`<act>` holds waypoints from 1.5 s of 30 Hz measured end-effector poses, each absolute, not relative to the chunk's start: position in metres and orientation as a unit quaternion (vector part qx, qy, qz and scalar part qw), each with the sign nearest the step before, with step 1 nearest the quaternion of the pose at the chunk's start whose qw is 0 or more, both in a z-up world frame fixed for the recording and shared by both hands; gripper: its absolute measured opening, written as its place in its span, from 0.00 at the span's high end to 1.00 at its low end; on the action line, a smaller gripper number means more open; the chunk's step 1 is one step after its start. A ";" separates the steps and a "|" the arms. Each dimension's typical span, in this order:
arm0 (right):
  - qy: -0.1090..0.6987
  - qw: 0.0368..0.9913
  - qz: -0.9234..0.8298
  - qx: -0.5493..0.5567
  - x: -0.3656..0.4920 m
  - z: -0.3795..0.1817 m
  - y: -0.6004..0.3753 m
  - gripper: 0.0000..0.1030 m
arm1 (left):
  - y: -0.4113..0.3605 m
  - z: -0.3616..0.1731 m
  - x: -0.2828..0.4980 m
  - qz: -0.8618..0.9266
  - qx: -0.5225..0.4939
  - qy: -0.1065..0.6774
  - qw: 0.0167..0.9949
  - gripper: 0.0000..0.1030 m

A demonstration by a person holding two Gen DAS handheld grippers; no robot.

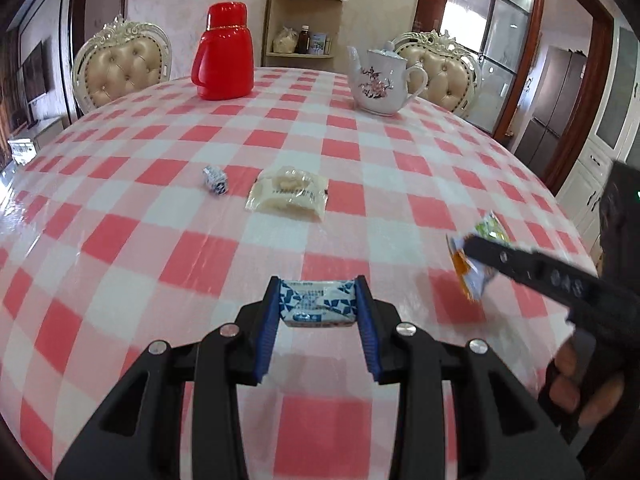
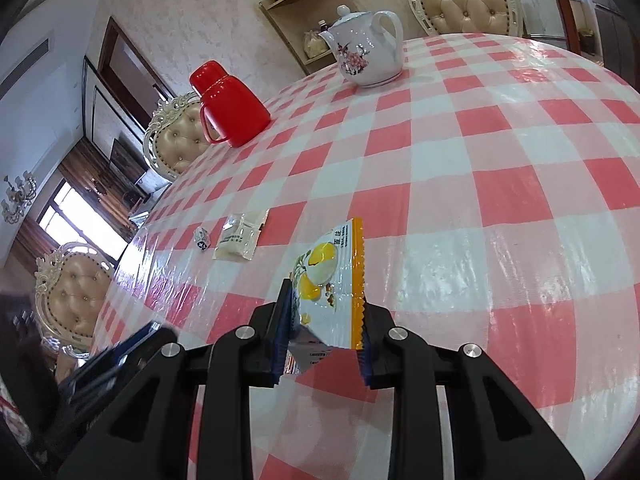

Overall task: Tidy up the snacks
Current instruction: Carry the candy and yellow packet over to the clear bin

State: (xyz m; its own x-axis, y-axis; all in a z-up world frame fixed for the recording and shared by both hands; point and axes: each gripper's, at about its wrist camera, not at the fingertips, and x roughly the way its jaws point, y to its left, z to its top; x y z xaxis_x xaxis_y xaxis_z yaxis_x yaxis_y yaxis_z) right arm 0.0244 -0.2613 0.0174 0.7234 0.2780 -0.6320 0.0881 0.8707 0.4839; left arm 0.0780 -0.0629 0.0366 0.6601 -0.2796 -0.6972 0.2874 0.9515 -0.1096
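Small blue candy (image 1: 216,179) and pale wrapped pastry (image 1: 289,195) lie side by side mid-table (image 1: 200,256), ahead of both grippers. Left gripper (image 1: 318,304) clamps a blue-white packet (image 1: 318,303), long axis crosswise between the pads. Right gripper (image 2: 325,320) pinches an orange-edged fruit packet (image 2: 334,280), standing upright. Judgement: left gripper is nearer the 2 loose snacks; pastry lies straight ahead.
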 end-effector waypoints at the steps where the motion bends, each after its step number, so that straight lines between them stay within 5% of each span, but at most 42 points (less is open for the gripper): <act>1: 0.370 0.893 0.054 0.250 0.023 0.017 -0.260 0.73 | -0.061 0.036 0.074 -0.155 0.003 0.381 0.911 0.65; 45: 0.373 0.890 0.145 0.217 -0.119 0.026 -0.153 0.73 | 0.005 0.045 -0.043 -0.117 -0.056 0.334 0.934 0.65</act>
State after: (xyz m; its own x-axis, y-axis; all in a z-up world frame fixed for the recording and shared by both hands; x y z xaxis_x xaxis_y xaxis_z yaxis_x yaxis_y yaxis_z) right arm -0.1189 -0.1527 0.0259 0.6800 0.4193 -0.6015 -0.0957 0.8641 0.4942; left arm -0.0430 0.0050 0.0447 0.7492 -0.2549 -0.6114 0.1802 0.9666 -0.1822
